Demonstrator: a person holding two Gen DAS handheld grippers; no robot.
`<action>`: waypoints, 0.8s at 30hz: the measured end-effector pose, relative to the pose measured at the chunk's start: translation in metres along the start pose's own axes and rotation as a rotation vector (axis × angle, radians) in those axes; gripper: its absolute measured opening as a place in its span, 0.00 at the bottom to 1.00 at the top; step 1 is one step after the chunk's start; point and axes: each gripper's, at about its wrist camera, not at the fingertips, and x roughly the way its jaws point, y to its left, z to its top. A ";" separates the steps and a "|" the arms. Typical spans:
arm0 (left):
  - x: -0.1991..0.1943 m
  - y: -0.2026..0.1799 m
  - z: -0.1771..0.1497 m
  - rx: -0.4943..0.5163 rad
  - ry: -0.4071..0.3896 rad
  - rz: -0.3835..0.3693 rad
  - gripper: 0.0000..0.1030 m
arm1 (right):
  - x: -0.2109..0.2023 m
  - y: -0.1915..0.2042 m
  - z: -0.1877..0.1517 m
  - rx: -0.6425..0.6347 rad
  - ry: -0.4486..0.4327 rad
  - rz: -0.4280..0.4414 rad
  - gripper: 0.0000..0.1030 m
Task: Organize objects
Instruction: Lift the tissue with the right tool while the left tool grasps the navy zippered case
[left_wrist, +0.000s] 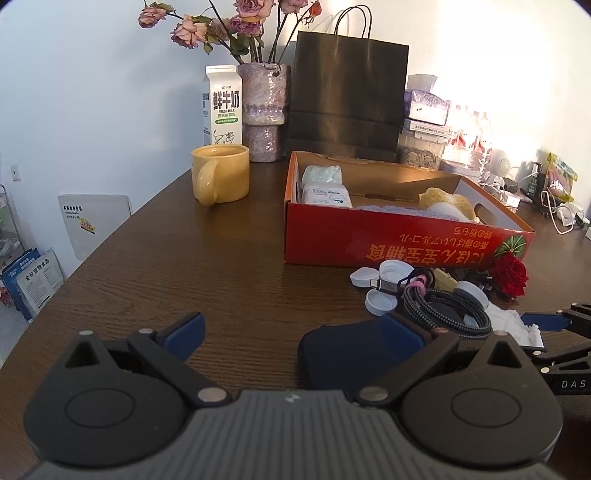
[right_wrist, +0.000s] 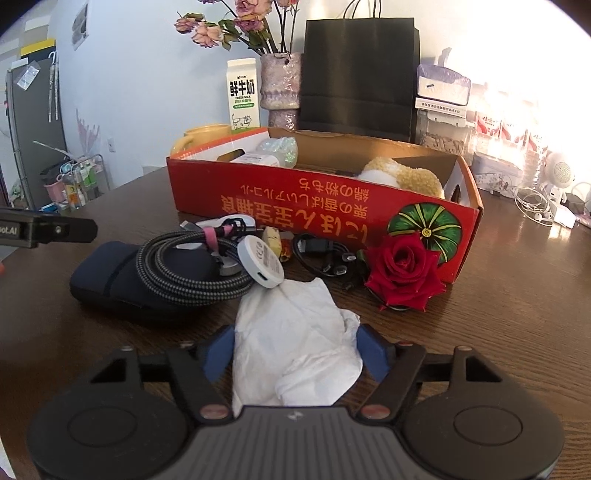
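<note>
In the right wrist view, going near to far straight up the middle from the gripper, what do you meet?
Right gripper → crumpled white tissue → white round charger puck → red cardboard box → black paper bag.

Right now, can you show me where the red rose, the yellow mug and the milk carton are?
red rose (right_wrist: 404, 271), right wrist view, on the petals at the bloom's centre.
yellow mug (left_wrist: 225, 173), left wrist view, on its side wall.
milk carton (left_wrist: 225, 107), left wrist view, on its printed front.

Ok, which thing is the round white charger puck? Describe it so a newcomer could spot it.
Start at the long red cardboard box on the wooden table. In the clutter along its front, look on the coiled braided cable left of the red rose. It is the white disc with a port in its edge, unlike the crumpled tissue.
</note>
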 end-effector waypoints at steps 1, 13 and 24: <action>-0.001 0.000 0.001 0.000 -0.003 -0.001 1.00 | -0.002 0.000 -0.001 0.005 -0.005 0.000 0.60; 0.009 -0.008 -0.001 0.078 0.024 -0.030 1.00 | -0.033 -0.010 -0.009 0.094 -0.166 -0.113 0.55; 0.051 -0.014 0.011 0.082 0.058 -0.023 0.96 | -0.035 -0.014 -0.008 0.105 -0.186 -0.137 0.56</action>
